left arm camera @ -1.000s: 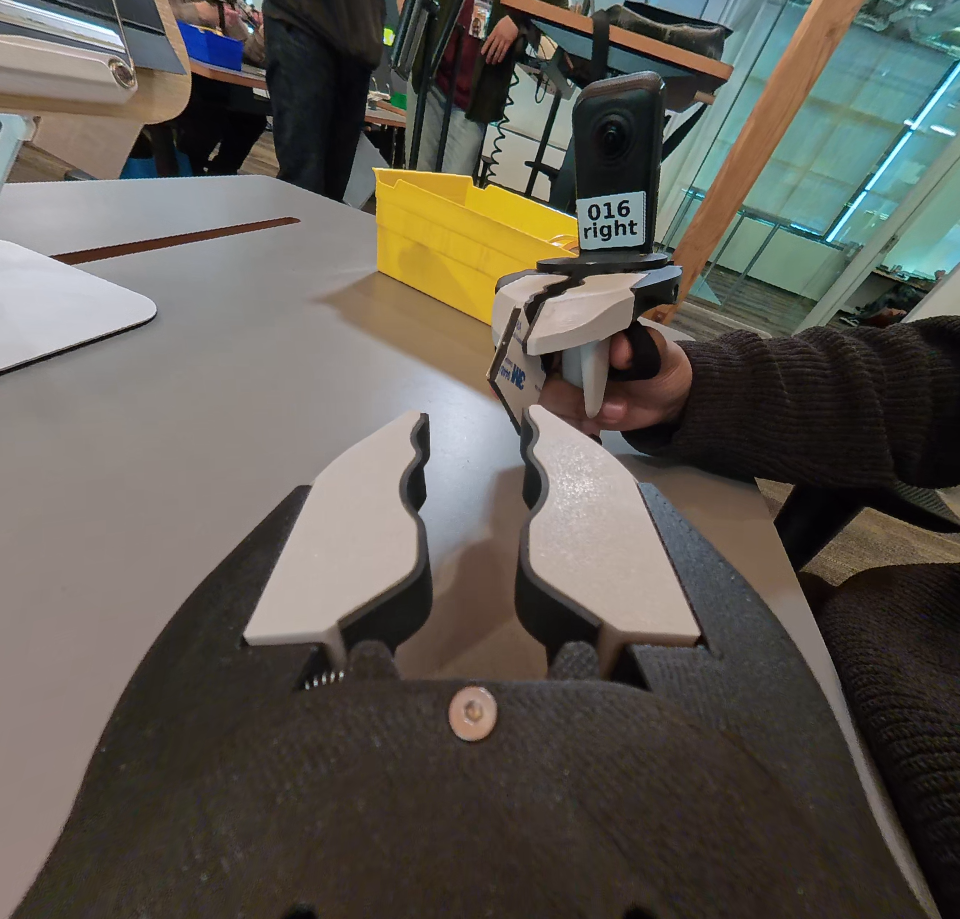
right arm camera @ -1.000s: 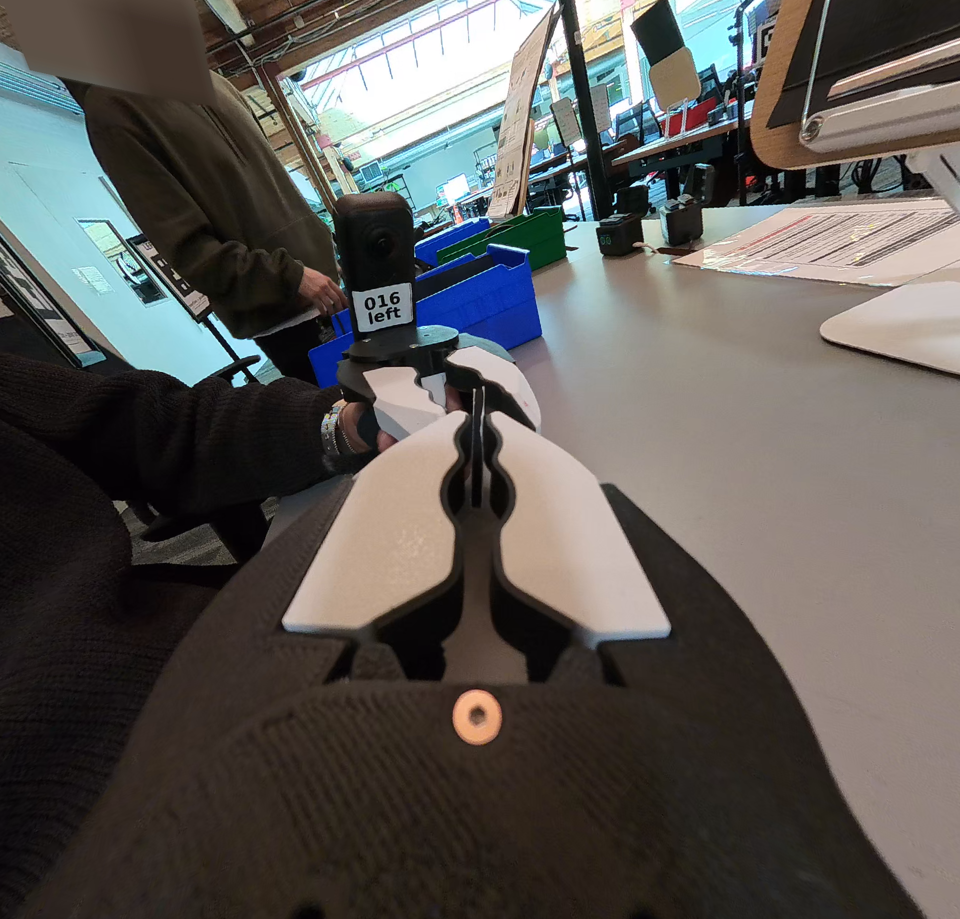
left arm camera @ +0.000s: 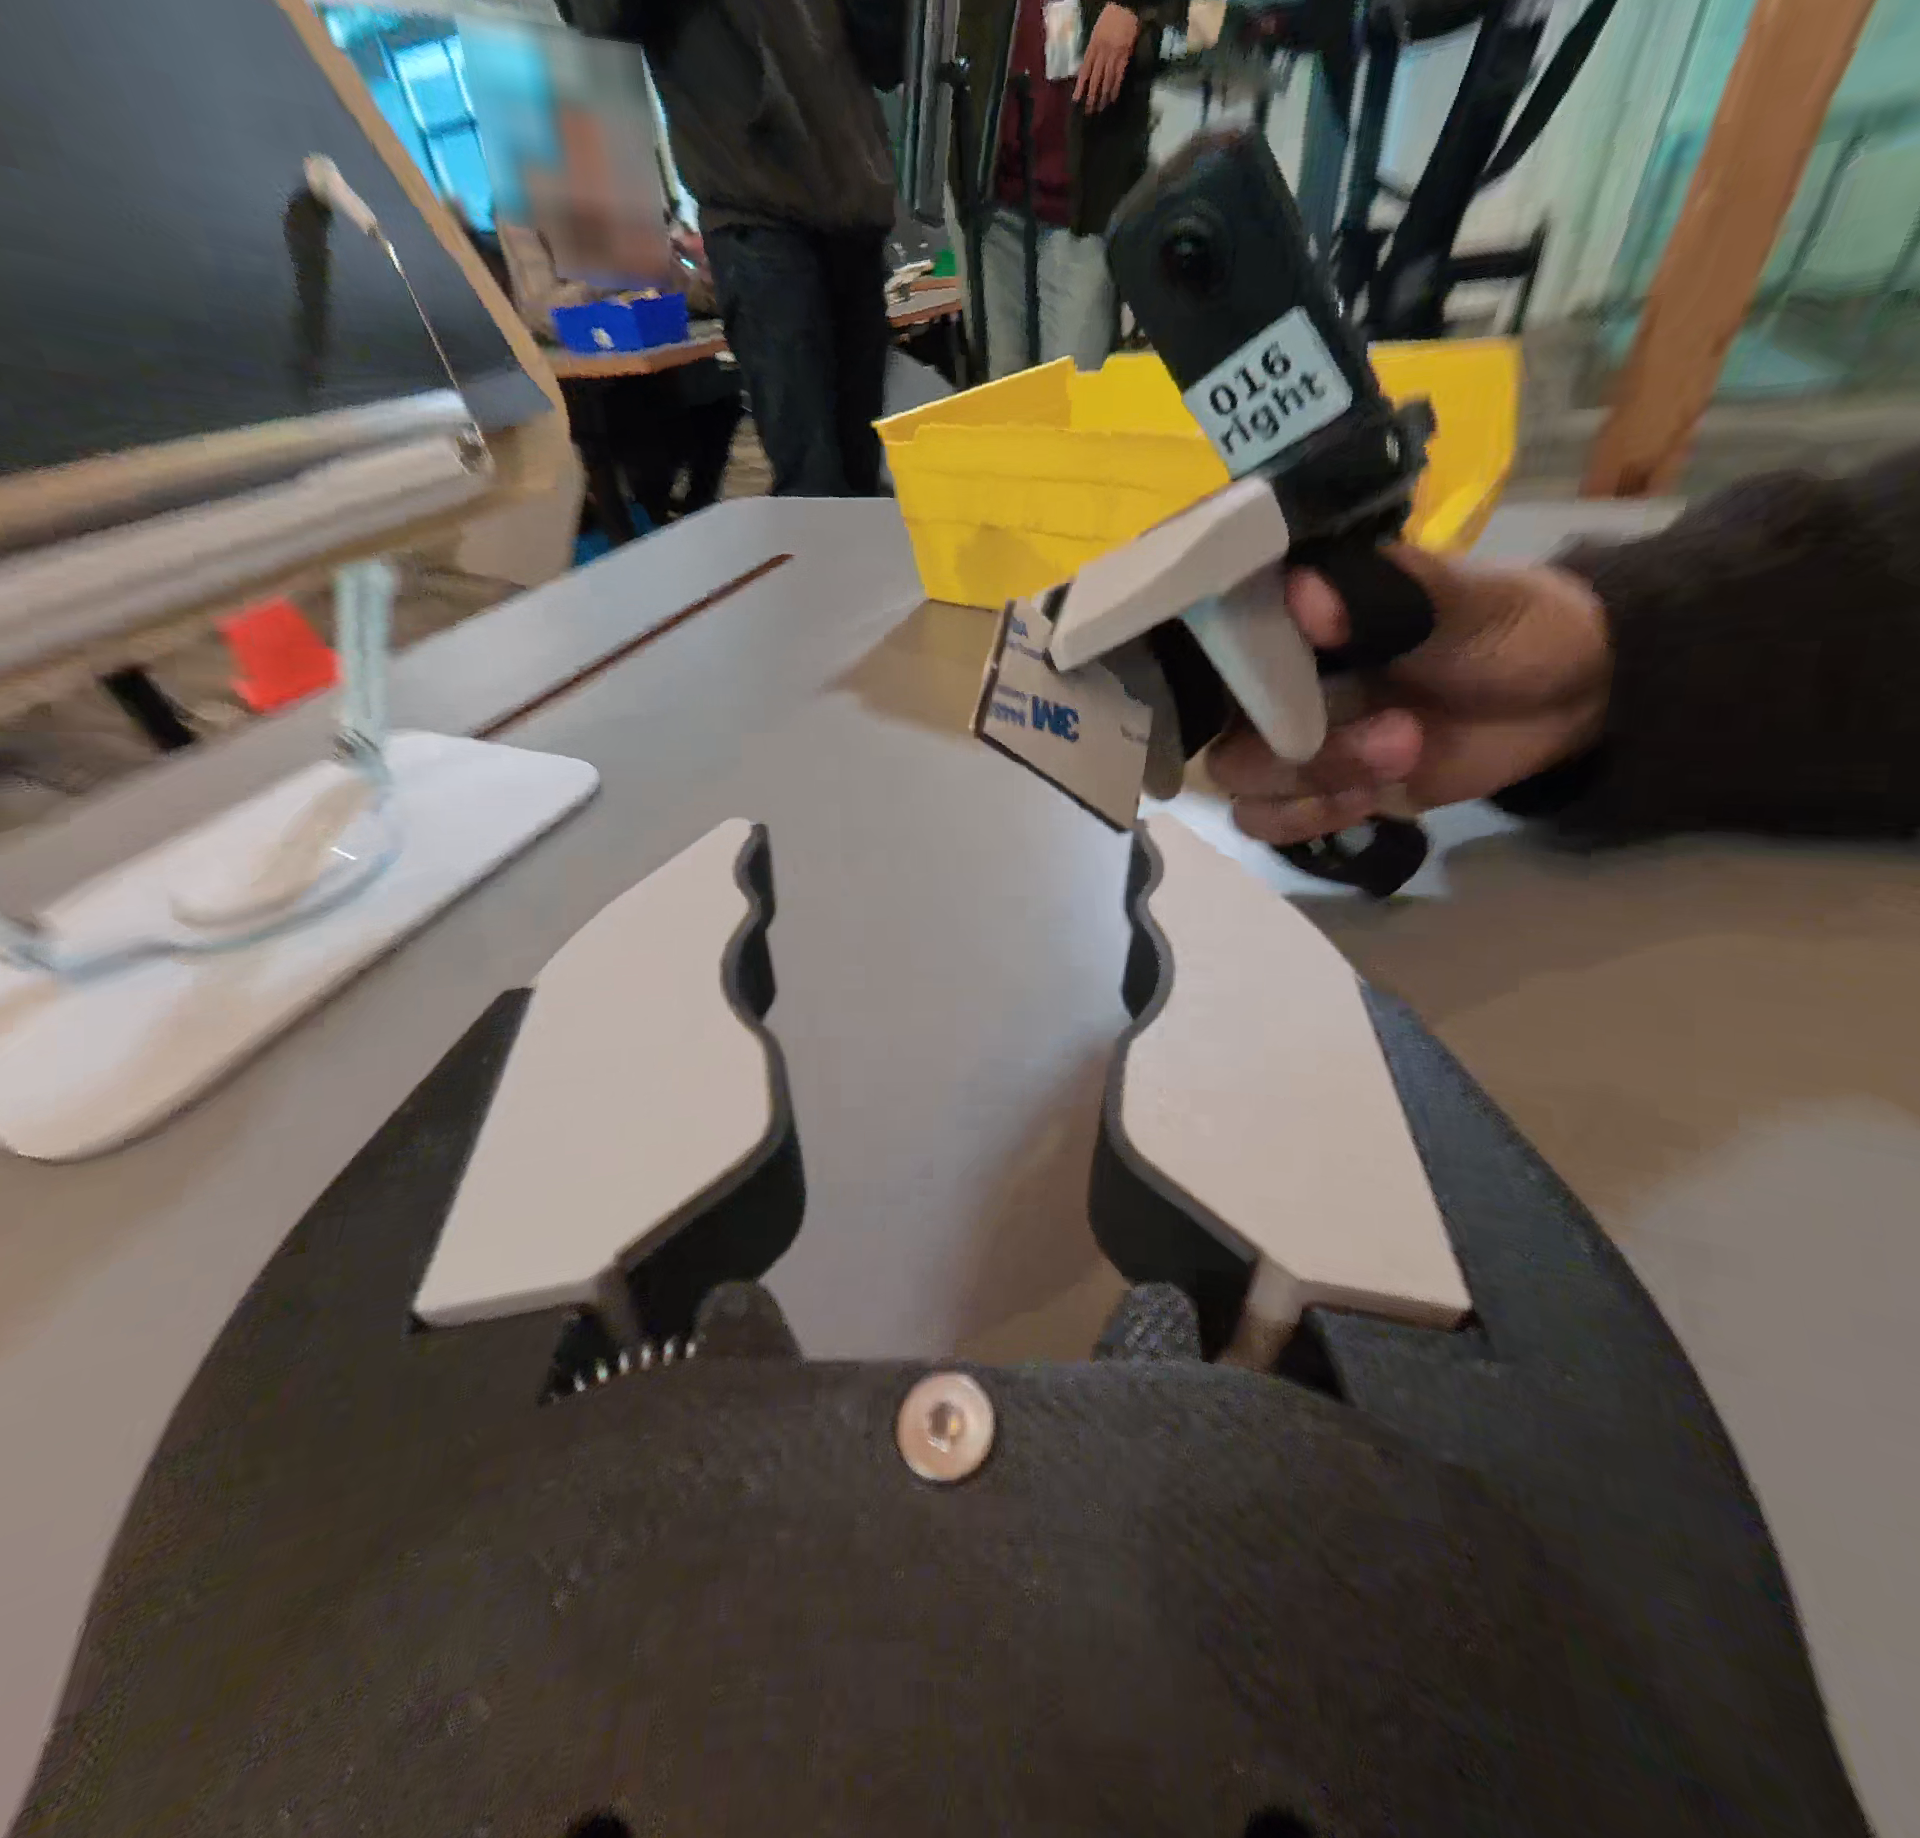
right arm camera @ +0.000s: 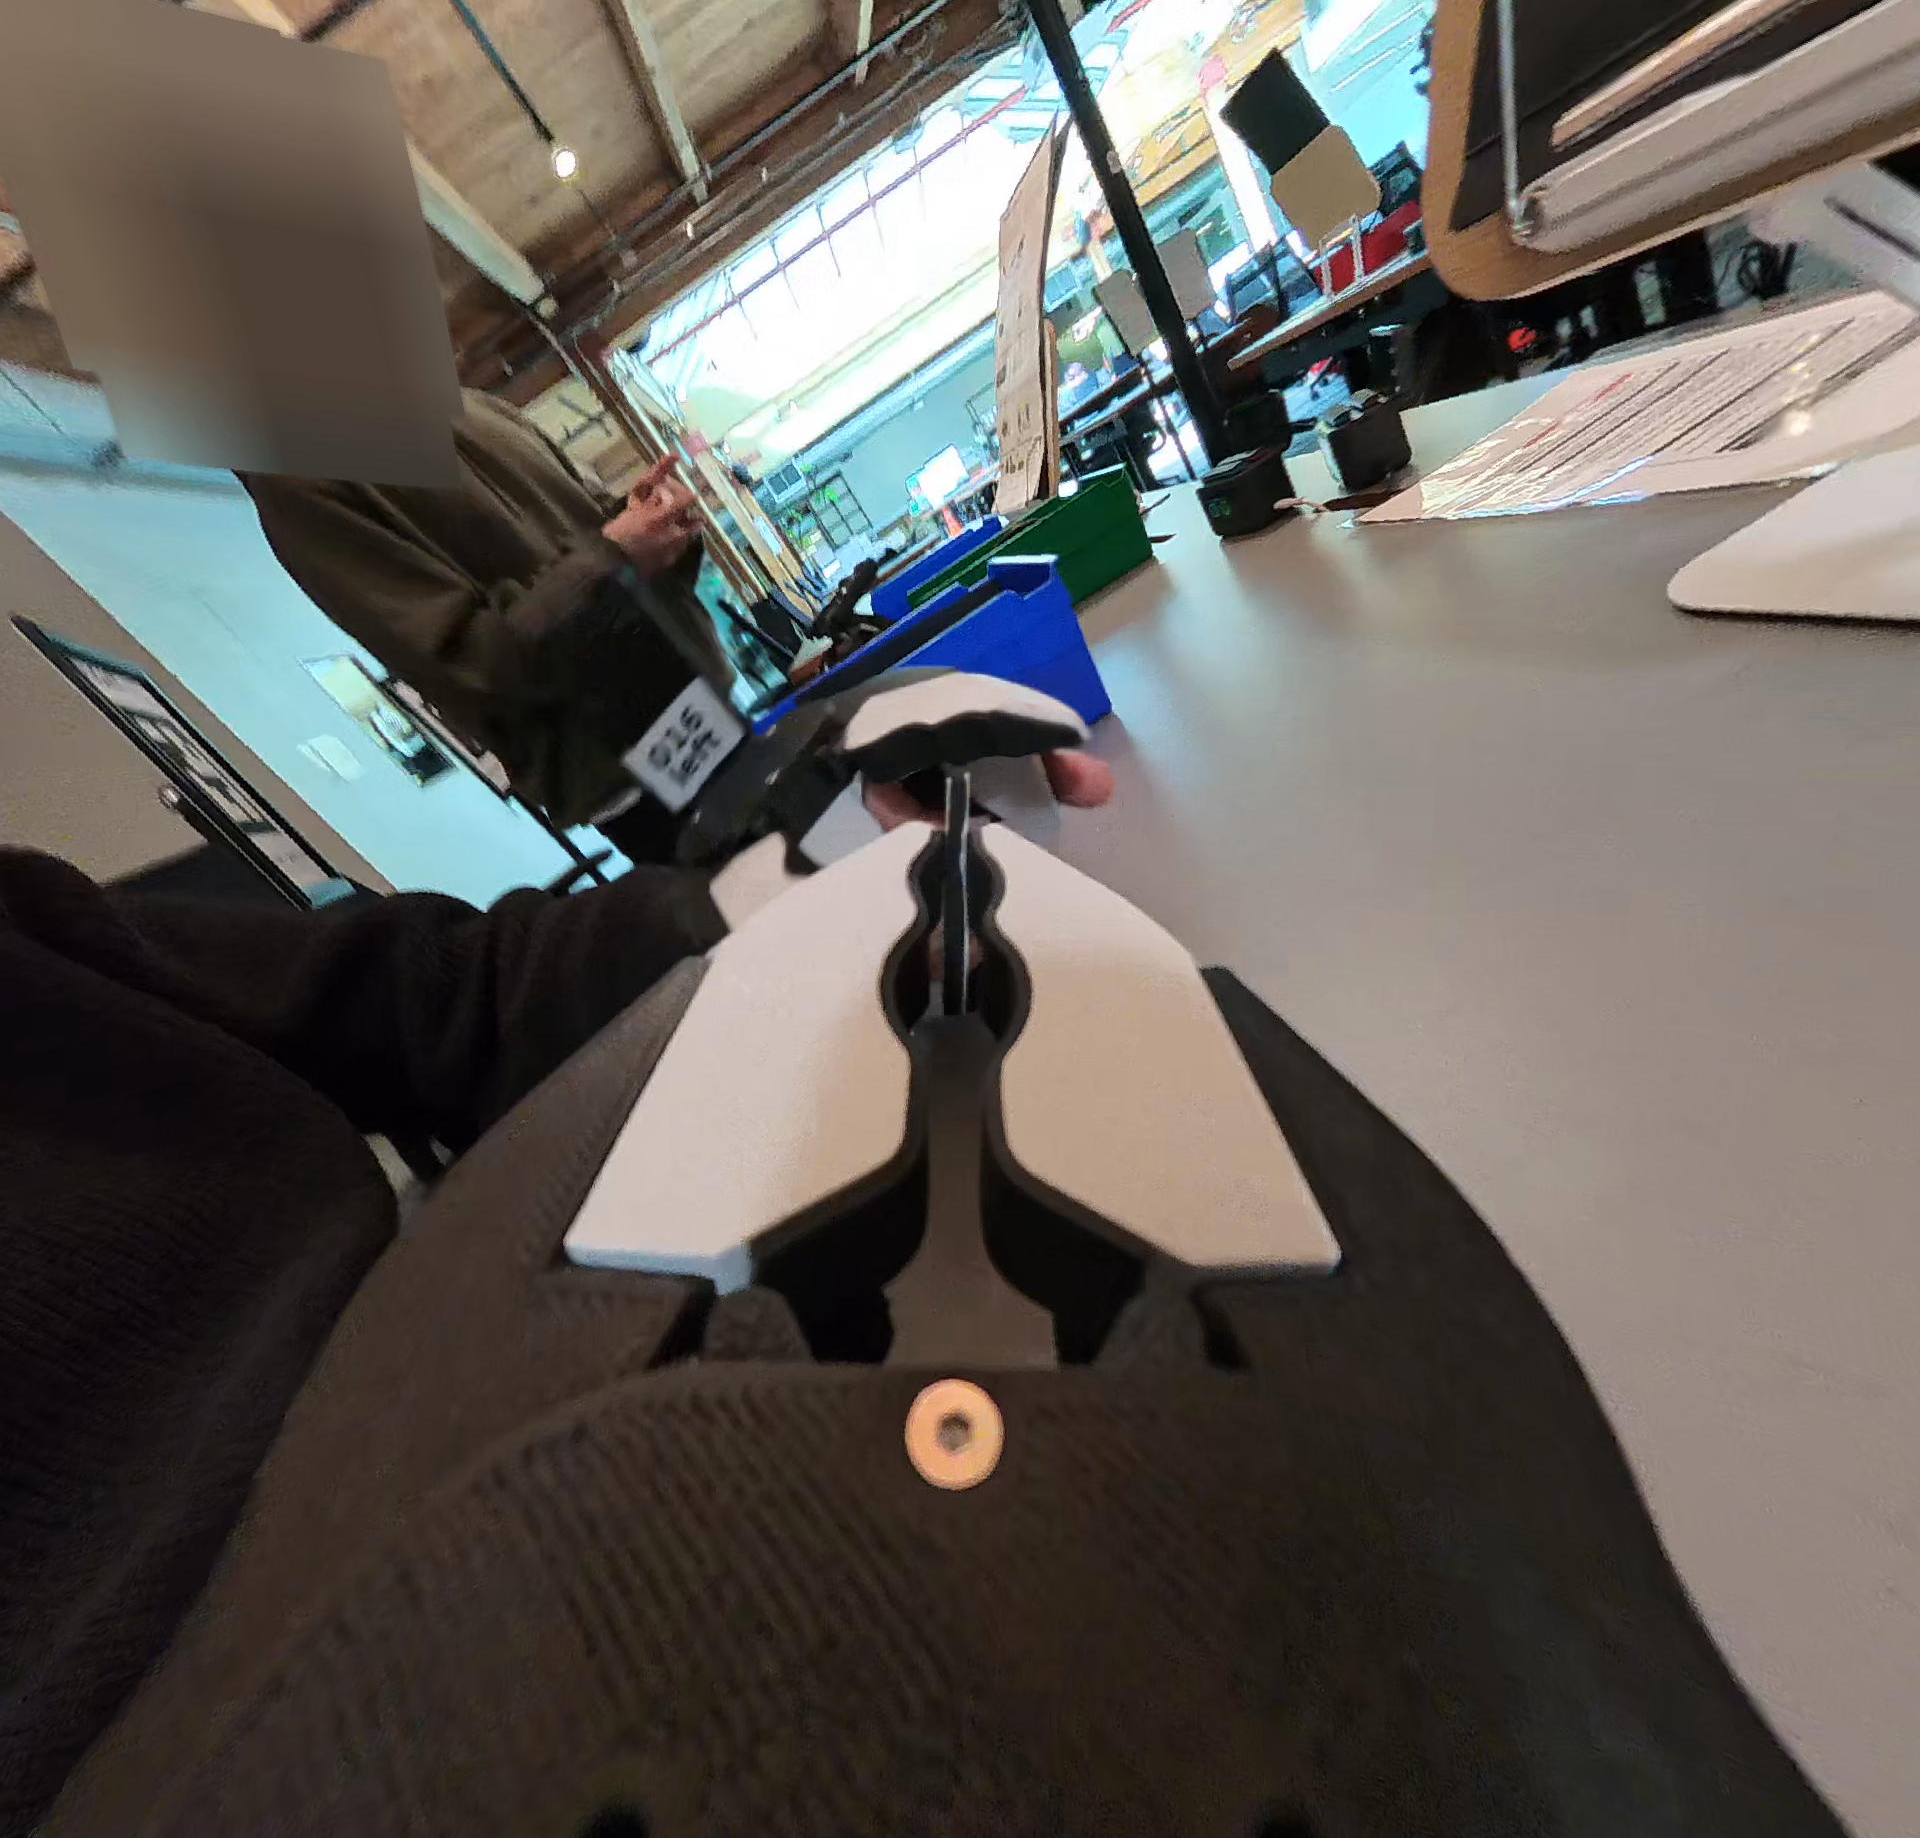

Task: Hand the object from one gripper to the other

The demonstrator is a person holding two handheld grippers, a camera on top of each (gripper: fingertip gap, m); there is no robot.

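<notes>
The right hand-held gripper [left arm camera: 1049, 661] pinches the flat adhesive pad [left arm camera: 1065, 739] by 1 edge above the grey surface [left arm camera: 935, 957], leaving the rest exposed at 1 o'clock of the left hand-held gripper [left arm camera: 945, 895], spread wide to receive it.

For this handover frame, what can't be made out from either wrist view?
- Card, left wrist view: motion-blurred, its upper part hidden between the right gripper fingers.
- Card, right wrist view: seen edge-on only, faces hidden.
- Left gripper, right wrist view: blurred, partly behind the card; whether it touches the card is unclear.
- Yellow bin, left wrist view: contents hidden by its wall.
</notes>
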